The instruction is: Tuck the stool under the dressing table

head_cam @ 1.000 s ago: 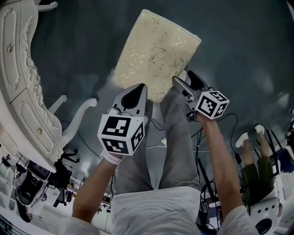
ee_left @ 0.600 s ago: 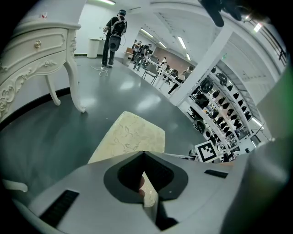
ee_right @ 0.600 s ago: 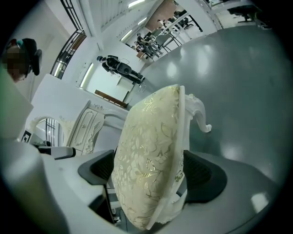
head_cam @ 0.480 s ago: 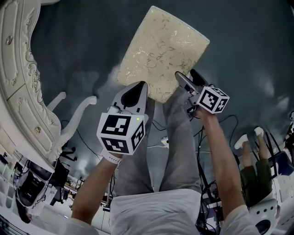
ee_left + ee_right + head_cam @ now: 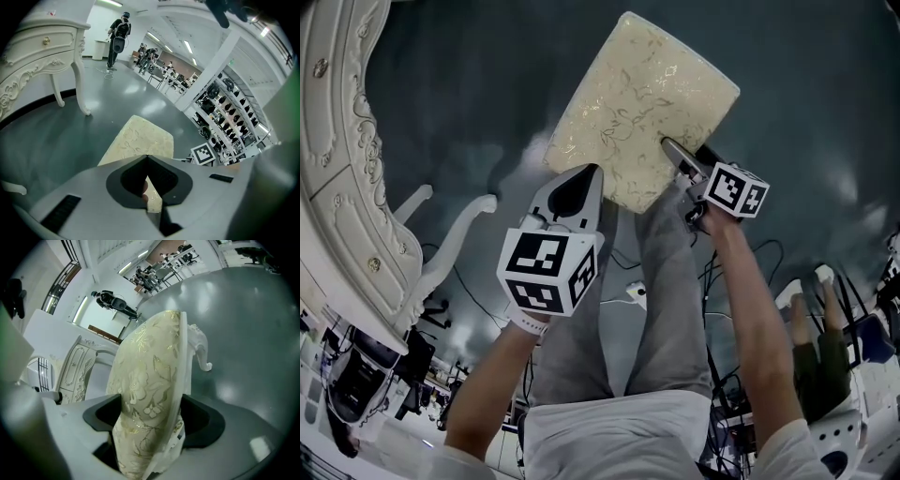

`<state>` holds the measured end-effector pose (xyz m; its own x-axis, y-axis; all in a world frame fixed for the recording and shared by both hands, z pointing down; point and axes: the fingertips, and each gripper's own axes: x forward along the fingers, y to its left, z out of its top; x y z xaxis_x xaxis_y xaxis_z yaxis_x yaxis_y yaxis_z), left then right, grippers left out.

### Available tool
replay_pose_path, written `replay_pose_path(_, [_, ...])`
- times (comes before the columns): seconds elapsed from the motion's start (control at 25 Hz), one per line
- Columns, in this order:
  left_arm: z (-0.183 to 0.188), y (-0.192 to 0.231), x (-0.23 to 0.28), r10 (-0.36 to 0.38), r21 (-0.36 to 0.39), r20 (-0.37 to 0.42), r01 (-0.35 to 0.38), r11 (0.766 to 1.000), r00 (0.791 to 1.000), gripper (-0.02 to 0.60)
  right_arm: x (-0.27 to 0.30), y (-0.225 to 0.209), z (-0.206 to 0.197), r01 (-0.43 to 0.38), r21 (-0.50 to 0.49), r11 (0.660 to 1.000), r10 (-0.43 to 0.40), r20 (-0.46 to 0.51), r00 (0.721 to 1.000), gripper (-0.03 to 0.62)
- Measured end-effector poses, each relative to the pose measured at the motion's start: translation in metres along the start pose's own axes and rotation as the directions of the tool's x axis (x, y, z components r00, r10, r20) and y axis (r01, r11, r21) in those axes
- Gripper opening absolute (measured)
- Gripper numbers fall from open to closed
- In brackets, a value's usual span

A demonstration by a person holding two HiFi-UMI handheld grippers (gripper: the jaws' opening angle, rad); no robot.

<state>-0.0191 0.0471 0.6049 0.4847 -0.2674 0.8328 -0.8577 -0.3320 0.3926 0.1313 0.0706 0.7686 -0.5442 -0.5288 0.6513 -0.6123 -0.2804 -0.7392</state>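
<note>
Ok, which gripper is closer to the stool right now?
Right. The right gripper has the edge of the stool between its jaws, which have just been closing; the left gripper hangs by the near edge, jaws together.

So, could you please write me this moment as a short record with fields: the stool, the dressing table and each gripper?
stool: cream cushion with gold floral pattern; apart from the dressing table, not yet tucked under
dressing table: white, carved, at the head view's left edge
right gripper: jaws have just been closing; the stool's seat edge is between them, pads on both sides
left gripper: jaws together, nothing held; tip at the stool's near corner, contact unclear
</note>
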Motion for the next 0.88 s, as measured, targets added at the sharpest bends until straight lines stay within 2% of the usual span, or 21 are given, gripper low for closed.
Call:
replay_pose_path(0.12, [-0.004,0.007,0.002,0.003,-0.001,-0.003,-0.003,1.000,1.000,0.002,0.002,0.001,0.000,0.000,-0.004,1.000,0.000,-0.015,1.000,0.407])
replay_pose_path(0.4, [-0.002,0.009,0.005,0.002,0.000,0.005,-0.002,1.000,1.000,0.002,-0.001,0.000,0.005,0.013,-0.011,1.000,-0.013,0.017,1.000,0.400])
replay_pose_path(0.88, [-0.002,0.021,-0.002,0.027,-0.045,0.025,-0.026,0.999,0.999,0.002,0.029,0.029,0.021,-0.010,-0.052,0.999,0.010,-0.007,1.000,0.400])
